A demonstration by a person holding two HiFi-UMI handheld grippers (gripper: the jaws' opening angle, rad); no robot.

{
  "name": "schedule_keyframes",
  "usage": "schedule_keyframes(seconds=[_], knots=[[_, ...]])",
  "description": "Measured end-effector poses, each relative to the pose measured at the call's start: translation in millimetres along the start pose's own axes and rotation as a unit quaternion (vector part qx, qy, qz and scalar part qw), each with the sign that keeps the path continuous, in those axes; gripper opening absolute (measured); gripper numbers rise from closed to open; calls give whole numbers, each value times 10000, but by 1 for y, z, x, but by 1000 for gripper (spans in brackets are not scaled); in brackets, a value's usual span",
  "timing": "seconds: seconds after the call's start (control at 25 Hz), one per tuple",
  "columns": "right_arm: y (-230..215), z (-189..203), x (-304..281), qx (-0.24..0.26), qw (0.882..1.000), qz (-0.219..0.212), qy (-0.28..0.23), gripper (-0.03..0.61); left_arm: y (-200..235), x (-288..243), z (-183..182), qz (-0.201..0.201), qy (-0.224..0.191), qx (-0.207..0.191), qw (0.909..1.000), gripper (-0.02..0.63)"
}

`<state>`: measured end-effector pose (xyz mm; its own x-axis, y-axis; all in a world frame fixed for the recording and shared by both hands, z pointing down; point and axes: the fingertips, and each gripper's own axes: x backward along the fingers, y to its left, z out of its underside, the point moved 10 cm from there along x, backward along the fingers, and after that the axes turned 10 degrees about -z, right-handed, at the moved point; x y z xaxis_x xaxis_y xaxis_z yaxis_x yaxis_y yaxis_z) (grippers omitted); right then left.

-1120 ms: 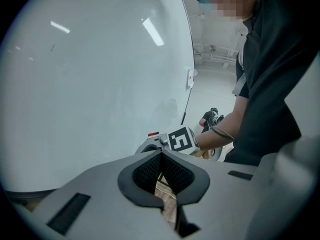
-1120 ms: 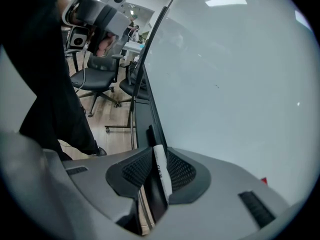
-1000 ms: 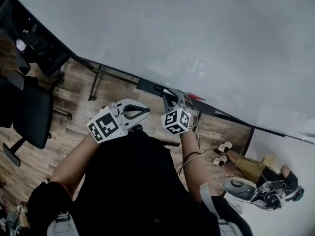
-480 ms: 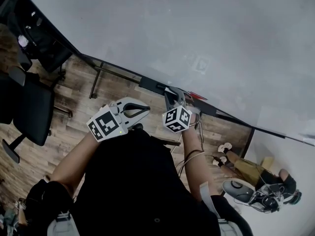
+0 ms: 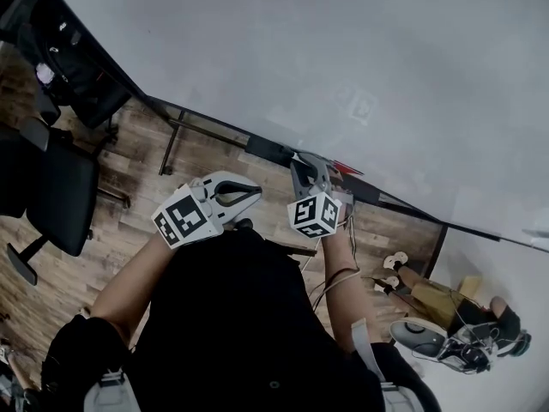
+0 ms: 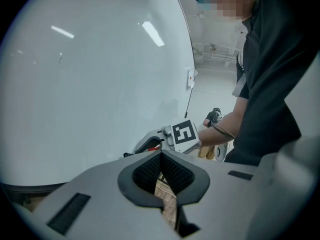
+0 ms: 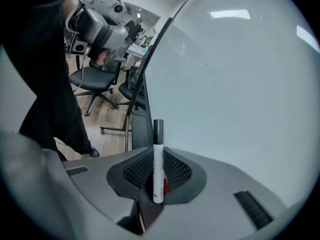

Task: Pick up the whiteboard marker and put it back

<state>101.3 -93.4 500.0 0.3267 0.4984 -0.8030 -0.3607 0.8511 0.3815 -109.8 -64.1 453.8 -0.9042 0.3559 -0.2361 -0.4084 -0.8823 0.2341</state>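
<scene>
A white whiteboard marker (image 7: pixel 158 149) with a dark cap stands upright between the jaws of my right gripper (image 7: pixel 158 173), which is shut on it. The cap points along the whiteboard (image 7: pixel 235 84). In the head view my right gripper (image 5: pixel 306 172) is at the dark tray (image 5: pixel 268 151) that runs along the board's lower edge; the marker itself is hidden there. My left gripper (image 5: pixel 255 193) hangs a little to the left, above the floor. Its jaws are shut with nothing between them (image 6: pixel 161 156). It looks across at the right gripper (image 6: pixel 150 143).
A small red thing (image 5: pixel 345 168) lies on the tray just right of my right gripper. Black office chairs (image 5: pixel 53 197) stand on the wooden floor at the left. Another person (image 5: pixel 450 305) is low down at the right. The board's stand legs (image 5: pixel 168 148) are below the tray.
My right gripper has drifted slightly to the right along the tray, still shut on the marker. The left gripper has hardly moved.
</scene>
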Motion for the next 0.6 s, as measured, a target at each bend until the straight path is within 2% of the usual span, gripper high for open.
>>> schedule_keyframes(seconds=[0.28, 0.48, 0.6], knots=[[-5, -14, 32, -14, 9978, 417, -512, 69, -7, -3, -9, 104, -44, -118, 9999, 12], [-12, -25, 60, -298, 9918, 650, -1063, 69, -9, -7, -18, 157, -79, -235, 9996, 12], [-13, -33, 76, -245, 9883, 788, -1285, 69, -11, -10, -24, 200, -95, -314, 9993, 12]])
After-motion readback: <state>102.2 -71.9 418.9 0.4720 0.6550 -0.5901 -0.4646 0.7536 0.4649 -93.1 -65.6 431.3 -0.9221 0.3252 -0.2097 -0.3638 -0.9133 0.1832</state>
